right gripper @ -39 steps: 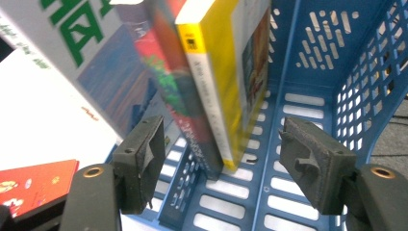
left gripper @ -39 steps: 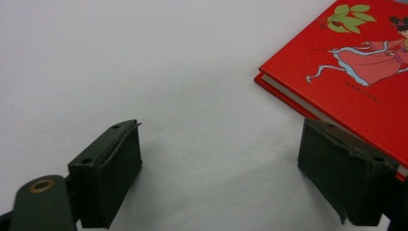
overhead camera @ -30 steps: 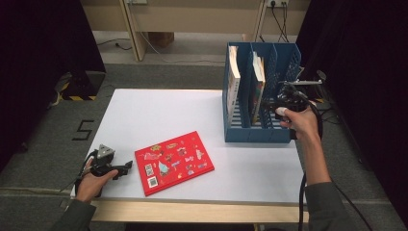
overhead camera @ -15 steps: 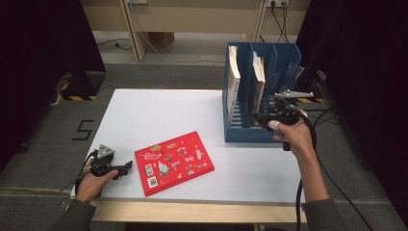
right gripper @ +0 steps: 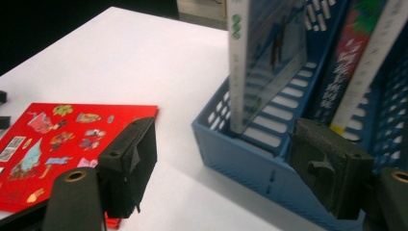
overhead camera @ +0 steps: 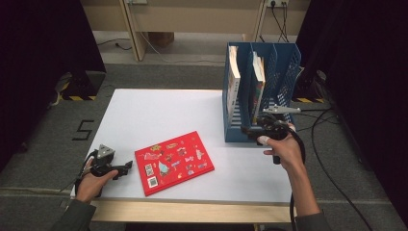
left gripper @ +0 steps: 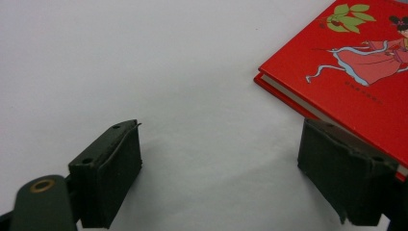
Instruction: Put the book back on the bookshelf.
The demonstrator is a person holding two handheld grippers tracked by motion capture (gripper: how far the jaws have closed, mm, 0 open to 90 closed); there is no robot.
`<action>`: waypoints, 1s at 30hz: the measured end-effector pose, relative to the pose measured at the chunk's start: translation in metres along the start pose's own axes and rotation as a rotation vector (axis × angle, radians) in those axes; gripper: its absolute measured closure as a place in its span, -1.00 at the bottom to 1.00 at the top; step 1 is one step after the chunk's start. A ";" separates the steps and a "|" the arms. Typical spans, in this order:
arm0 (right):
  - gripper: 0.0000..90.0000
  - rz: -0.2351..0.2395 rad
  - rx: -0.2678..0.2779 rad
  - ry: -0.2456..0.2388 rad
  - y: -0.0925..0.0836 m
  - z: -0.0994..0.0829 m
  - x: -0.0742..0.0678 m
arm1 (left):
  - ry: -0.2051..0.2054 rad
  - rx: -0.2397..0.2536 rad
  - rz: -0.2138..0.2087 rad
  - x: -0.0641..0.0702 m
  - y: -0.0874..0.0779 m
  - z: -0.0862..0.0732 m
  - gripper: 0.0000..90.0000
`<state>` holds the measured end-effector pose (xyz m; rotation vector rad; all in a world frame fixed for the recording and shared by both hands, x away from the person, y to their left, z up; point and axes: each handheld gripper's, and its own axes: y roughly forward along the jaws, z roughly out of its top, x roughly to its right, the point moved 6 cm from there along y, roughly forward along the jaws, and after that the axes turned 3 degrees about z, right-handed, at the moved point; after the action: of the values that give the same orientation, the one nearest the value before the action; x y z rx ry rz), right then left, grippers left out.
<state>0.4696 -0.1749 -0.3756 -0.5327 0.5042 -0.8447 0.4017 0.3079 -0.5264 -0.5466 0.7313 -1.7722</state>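
Red book [overhead camera: 174, 161]: flat on white surface [overhead camera: 159, 113], lower centre. Left gripper [overhead camera: 126, 166]: jaws spread, empty, at book's left edge. Right gripper [overhead camera: 249, 130]: jaws spread, empty, before blue file rack [overhead camera: 284, 67], right of frame.

Open tabletop [overhead camera: 159, 115] — rack [overhead camera: 284, 72] rightward

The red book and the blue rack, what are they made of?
The red book looks like a hardcover: stiff board with a smooth, slightly shiny printed cover, and pale paper page edges show between the covers in the left gripper view. The blue rack looks like moulded plastic: one even blue colour, thin walls and rows of slots. Both are judged by look alone.
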 end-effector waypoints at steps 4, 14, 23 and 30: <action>-0.42 0.006 -0.002 -0.001 0.004 -0.009 -0.004 | 0.000 -0.002 0.000 0.000 0.000 0.000 -0.68; -0.40 0.062 -0.019 0.012 0.024 -0.036 -0.017 | 0.001 -0.002 0.000 0.000 0.000 0.000 -0.68; -0.40 0.097 -0.064 0.007 0.041 -0.048 -0.029 | 0.002 -0.002 0.000 0.000 0.000 0.000 -0.68; -0.40 0.113 -0.096 0.020 0.053 -0.057 -0.032 | -0.001 -0.001 -0.001 0.000 0.000 0.000 -0.68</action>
<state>0.4460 -0.1339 -0.4450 -0.5789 0.5899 -0.7211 0.4016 0.3079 -0.5262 -0.5489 0.7315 -1.7728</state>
